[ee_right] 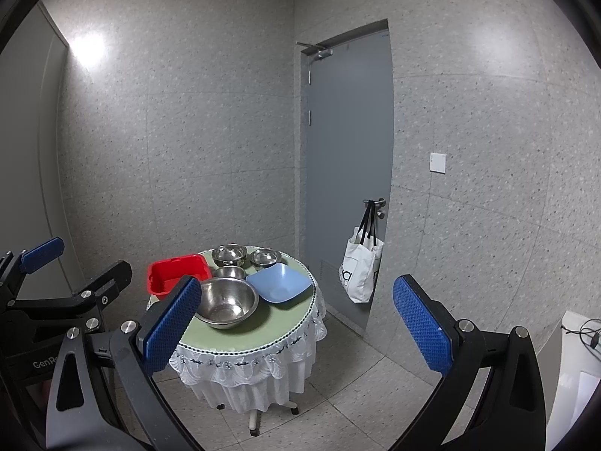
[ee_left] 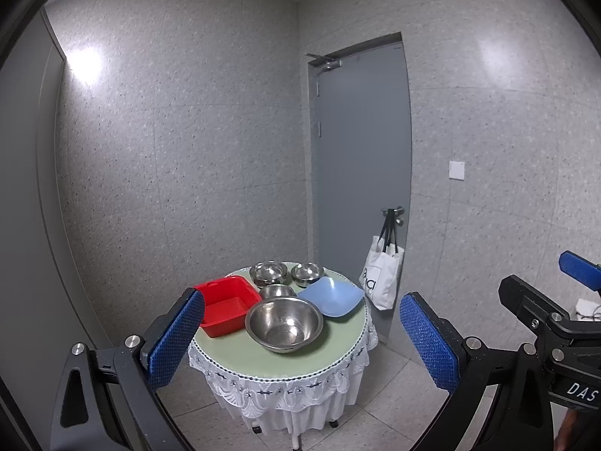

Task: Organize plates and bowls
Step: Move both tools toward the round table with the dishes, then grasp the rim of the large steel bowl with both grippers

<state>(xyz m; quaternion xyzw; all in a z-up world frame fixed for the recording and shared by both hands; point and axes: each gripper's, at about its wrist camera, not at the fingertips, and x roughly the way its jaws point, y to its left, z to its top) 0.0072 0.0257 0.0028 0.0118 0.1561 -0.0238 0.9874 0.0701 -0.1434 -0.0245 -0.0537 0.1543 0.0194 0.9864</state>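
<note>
Grippers: my left gripper (ee_left: 302, 342) and right gripper (ee_right: 296, 323) both gape wide, empty.
Risk: large shiny steel bowl (ee_left: 284, 323), lower centre on the round green tabletop (ee_left: 300, 366), may slip from blue pads.

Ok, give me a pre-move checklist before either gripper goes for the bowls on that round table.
1. Left gripper open and holding nothing: ok.
2. Right gripper open and holding nothing: ok.
3. Large steel bowl upright at the near side of the table, nothing inside: ok.
4. Blue square dish sits apart from the large bowl: ok.
5. Red tub free of contents: cannot tell, its floor is partly hidden.
6. Grippers within reach of the dishes: not ok, both are well back from the table.
</note>
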